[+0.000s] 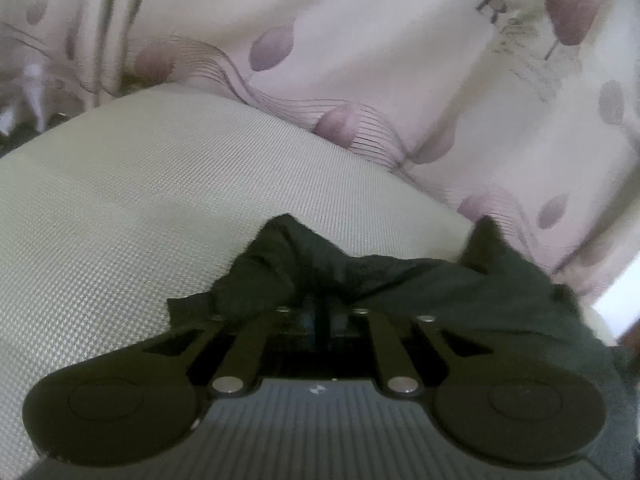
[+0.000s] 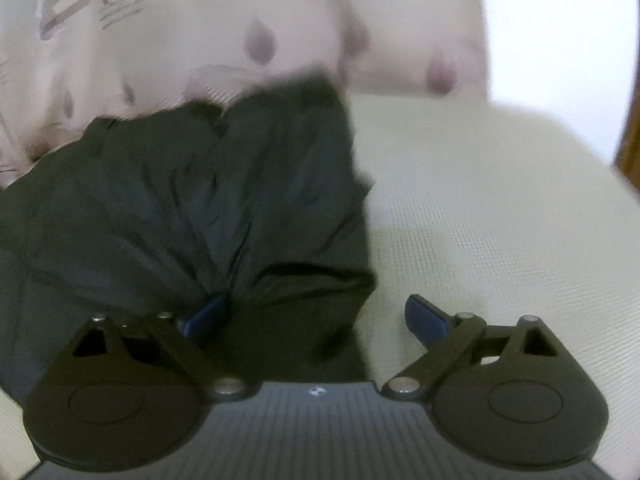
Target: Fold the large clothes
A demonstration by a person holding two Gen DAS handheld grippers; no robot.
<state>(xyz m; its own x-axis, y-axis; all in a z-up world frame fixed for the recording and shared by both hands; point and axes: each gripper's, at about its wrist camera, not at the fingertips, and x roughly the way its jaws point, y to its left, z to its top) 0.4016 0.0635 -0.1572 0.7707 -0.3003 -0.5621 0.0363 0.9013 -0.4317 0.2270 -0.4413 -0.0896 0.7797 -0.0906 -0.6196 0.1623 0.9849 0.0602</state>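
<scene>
A dark, crumpled garment (image 2: 224,192) lies on a pale woven mat (image 2: 500,208). In the left wrist view my left gripper (image 1: 322,314) is shut on a bunched edge of the garment (image 1: 280,268), which trails off to the right. In the right wrist view my right gripper (image 2: 316,318) is open. Its left blue fingertip (image 2: 204,314) is partly tucked under a fold of the garment; its right blue fingertip (image 2: 426,316) is over bare mat. The garment's edge lies between the jaws.
A cream sheet with purple petal prints (image 1: 360,60) lies bunched beyond the mat (image 1: 140,200), also in the right wrist view (image 2: 200,40). A white wall (image 2: 560,20) and a brown wooden edge (image 2: 632,140) are at the right.
</scene>
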